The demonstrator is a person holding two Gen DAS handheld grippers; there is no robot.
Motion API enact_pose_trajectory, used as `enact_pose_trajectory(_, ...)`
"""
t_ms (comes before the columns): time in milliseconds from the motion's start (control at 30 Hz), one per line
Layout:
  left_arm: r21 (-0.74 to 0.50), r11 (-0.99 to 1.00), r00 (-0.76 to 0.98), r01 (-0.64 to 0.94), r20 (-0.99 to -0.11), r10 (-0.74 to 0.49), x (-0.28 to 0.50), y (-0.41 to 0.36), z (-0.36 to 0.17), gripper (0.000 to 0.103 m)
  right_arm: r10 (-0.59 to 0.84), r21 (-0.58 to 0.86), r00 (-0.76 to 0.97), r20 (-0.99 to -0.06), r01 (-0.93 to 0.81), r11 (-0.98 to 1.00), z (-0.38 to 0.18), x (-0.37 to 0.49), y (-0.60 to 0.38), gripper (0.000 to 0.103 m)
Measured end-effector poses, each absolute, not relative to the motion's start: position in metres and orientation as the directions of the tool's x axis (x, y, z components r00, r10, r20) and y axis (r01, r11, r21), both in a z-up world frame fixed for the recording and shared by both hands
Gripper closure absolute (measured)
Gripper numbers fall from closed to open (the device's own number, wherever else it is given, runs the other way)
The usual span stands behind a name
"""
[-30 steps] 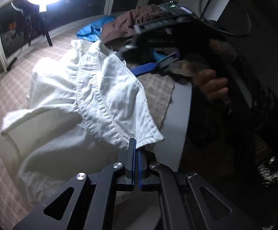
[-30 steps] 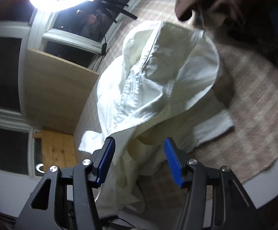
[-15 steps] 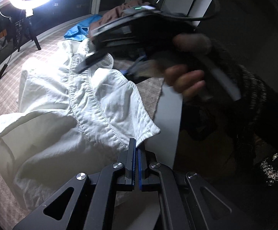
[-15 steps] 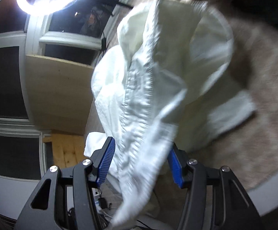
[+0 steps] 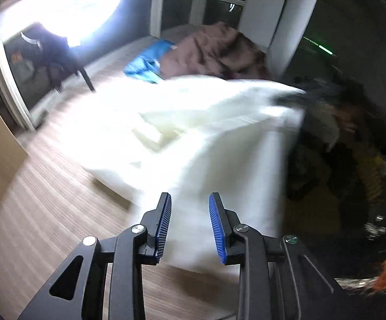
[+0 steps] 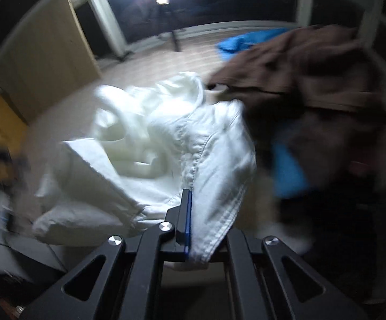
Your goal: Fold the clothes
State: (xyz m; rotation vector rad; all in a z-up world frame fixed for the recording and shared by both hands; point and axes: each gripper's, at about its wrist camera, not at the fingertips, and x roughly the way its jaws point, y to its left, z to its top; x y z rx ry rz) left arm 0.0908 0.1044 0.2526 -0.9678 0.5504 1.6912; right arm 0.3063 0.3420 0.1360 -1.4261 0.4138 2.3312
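**White shirt pinched by the right gripper, released by the left**

In the left wrist view, a bright ring light (image 5: 86, 5) glares at upper left above the wood-grain counter (image 5: 46, 213). The left gripper (image 5: 190, 224) has its blue pads apart and its jaws are opening; the white shirt (image 5: 206, 138) lies blurred beyond and behind them, but the pads press on no cloth. The shirt stretches from the lit left side toward the dark right, its long axis running roughly across the frame. Behind it sit a blue garment (image 5: 147, 64) and a brown garment (image 5: 214, 50).

In the right wrist view, the shirt (image 6: 145, 144) is bunched left of centre, its stitched placket running from the middle down toward the camera. The right gripper (image 6: 189, 224) is clenched on that hem edge, cloth draping over its right finger. The brown garment (image 6: 299, 74) is heaped at right.
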Motion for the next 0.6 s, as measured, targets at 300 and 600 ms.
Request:
enact_pose_trajectory(300,0.062,-0.173,-0.148,-0.983,-0.827,0.543,0.013,0.238,0.238,0.071,0.373,-0.139,-0.299,-0.878,-0.587,-0.798,0.135,0.389,0.380,0.100)
enact_pose_trajectory(600,0.107,0.259,0.024,-0.960,-0.890,0.456,0.051,0.389,0.184,0.066,0.328,-0.047,-0.349,-0.878,-0.619,-0.784,0.132,0.398,0.398,0.100)
